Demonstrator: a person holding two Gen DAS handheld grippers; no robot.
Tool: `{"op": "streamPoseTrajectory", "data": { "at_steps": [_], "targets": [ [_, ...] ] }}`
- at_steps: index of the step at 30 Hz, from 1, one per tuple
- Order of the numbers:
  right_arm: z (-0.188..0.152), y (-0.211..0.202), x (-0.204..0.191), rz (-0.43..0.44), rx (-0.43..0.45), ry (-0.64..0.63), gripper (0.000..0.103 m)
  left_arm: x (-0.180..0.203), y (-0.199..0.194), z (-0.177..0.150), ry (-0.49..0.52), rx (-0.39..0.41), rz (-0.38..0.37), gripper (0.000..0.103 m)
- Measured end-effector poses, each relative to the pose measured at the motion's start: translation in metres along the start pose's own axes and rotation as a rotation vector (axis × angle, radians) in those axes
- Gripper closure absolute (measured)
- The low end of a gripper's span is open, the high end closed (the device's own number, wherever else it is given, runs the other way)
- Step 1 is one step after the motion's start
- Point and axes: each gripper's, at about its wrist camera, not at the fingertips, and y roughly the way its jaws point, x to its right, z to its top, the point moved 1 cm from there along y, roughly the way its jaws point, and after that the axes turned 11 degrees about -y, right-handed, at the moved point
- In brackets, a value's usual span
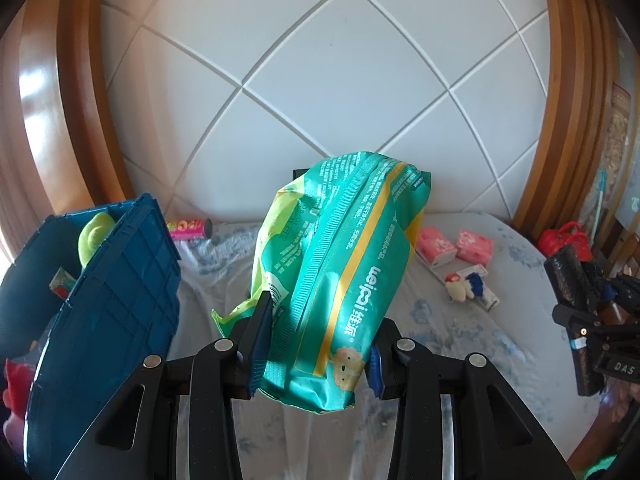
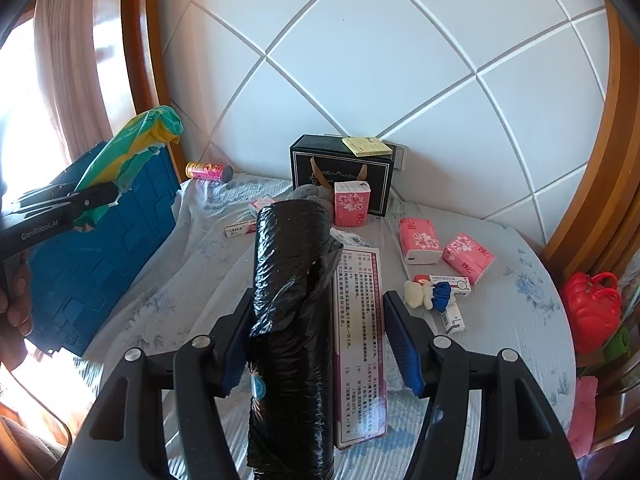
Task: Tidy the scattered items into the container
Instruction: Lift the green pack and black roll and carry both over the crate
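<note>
Carrying step: left hand-held gripper (image 1: pixel 316 356) pinches the green plastic wipes pack (image 1: pixel 340 276), right hand-held gripper (image 2: pixel 318 340) pinches the black plastic bag roll (image 2: pixel 292 320) with a white-pink box (image 2: pixel 360 344); next, I judge, lower both into the blue plastic crate (image 1: pixel 120 300).

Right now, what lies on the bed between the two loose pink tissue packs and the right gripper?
In the right wrist view, a small white plush toy and small medicine boxes lie between the pink tissue packs and the right gripper.

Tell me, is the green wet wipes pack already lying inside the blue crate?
No, the green wipes pack is clamped in the left gripper, held in the air beside the blue crate.
</note>
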Motion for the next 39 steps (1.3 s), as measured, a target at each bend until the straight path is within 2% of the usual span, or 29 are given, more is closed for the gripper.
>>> {"op": "streamPoseTrajectory", "data": {
  "at_steps": [9, 17, 23, 31, 39],
  "targets": [
    [0.019, -0.012, -0.041, -0.02, 0.025, -0.013, 0.043, -0.026, -0.013, 0.007, 0.014, 0.012, -0.043, 0.065],
    [0.051, -0.017, -0.095, -0.049, 0.029, -0.023, 0.043, -0.065, -0.027, 0.031, 0.028, 0.045, -0.111, 0.065],
    [0.087, -0.009, -0.144, -0.067, 0.045, -0.073, 0.043, -0.114, -0.038, 0.049, 0.008, 0.058, -0.121, 0.064],
    [0.138, 0.011, -0.224, -0.004, 0.08, -0.172, 0.043, -0.189, -0.054, 0.063, -0.06, 0.089, -0.133, 0.064],
    [0.184, 0.028, -0.294, 0.077, 0.132, -0.236, 0.043, -0.269, -0.077, 0.07, -0.121, 0.136, -0.07, 0.064]
  ]
}}
